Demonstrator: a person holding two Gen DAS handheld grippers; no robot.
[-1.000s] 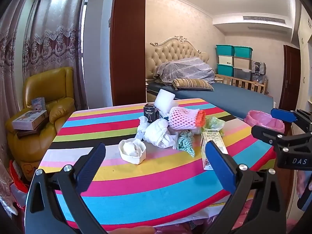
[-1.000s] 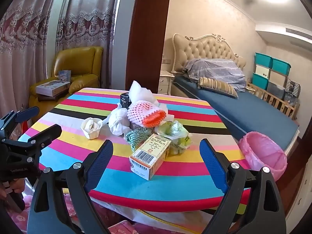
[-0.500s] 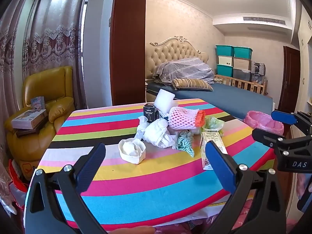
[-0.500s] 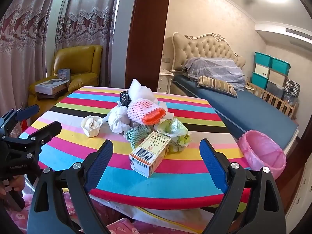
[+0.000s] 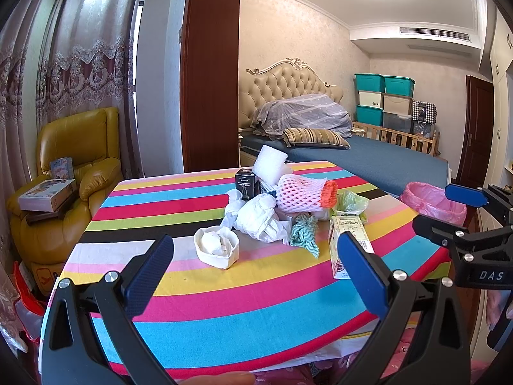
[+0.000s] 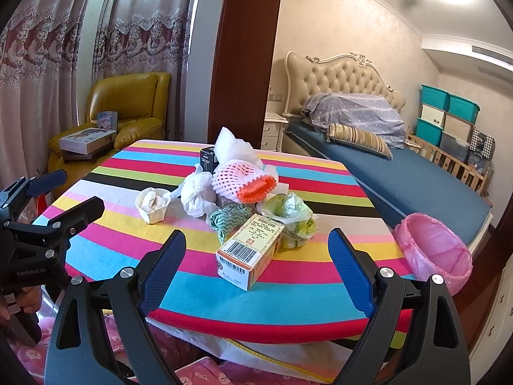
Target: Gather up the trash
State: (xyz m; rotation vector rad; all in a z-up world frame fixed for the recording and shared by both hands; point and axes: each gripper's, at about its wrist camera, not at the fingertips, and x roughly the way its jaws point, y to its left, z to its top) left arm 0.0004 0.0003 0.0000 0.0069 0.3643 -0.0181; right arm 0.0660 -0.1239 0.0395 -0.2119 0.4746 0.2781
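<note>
A pile of trash lies mid-table on the striped cloth: a paper cup with tissue, crumpled white paper, a pink foam net, a green striped rag, a green plastic bag, a small black box and a barcoded carton. A pink-lined bin stands to the table's right. My left gripper is open and empty, short of the cup. My right gripper is open and empty, short of the carton.
A yellow armchair with boxes stands at the left, by lace curtains. A bed with blue sheet lies behind the table, and storage bins are stacked at the far wall. Pink fabric lies below the table's front edge.
Both grippers have crept slightly closer to the table; the trash pile looks a little nearer in the right wrist view. Both stay open and empty.
</note>
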